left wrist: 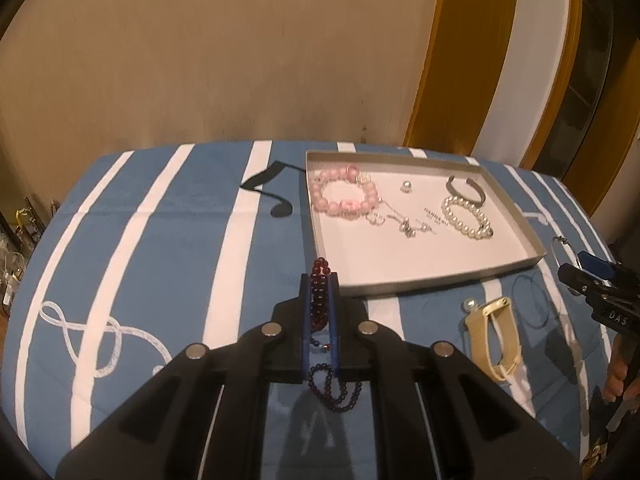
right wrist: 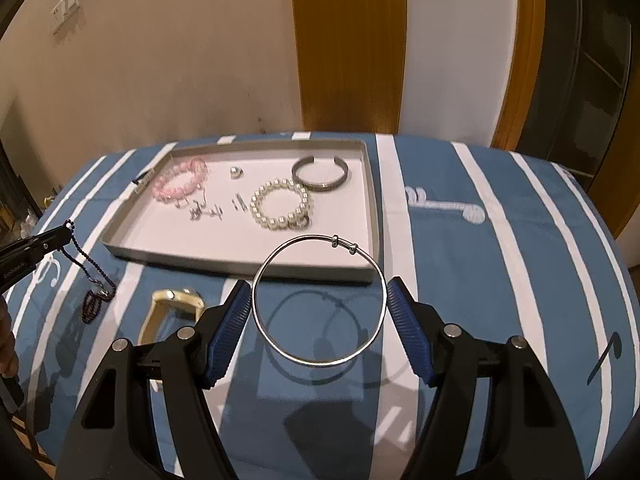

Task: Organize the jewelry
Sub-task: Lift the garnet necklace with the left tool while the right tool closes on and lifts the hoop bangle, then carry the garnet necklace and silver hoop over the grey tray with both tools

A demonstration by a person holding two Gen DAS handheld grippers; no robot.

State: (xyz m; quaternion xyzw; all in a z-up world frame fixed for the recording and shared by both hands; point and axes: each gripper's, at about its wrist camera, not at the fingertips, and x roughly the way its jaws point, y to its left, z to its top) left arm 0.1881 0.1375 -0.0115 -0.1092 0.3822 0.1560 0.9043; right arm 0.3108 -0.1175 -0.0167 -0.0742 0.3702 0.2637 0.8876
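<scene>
Behind the table stands a beige wall (left wrist: 200,60), marked with dark scuffs near its foot, and to the right of it a wooden door frame (right wrist: 348,40). Over the table lies a blue cloth with white stripes (left wrist: 180,240) and music-note figures.

On the cloth, toward the wall, sits a shallow grey tray (left wrist: 516,264). Within the tray: a pink bead bracelet (left wrist: 344,196), a pearl bracelet (left wrist: 466,216), a grey cuff (right wrist: 320,174), and small silver pieces, possibly earrings.

Before the tray, on the cloth, lies a cream strap (left wrist: 492,336).

Left gripper (left wrist: 321,304): clamped on a dark bead strand (left wrist: 320,292), near the tray's front-left corner, the rest hanging below.

Right gripper (right wrist: 320,312): its blue pads (right wrist: 230,332) grip a thin silver bangle (right wrist: 320,300) by its sides, above the cloth at the tray's near edge.
</scene>
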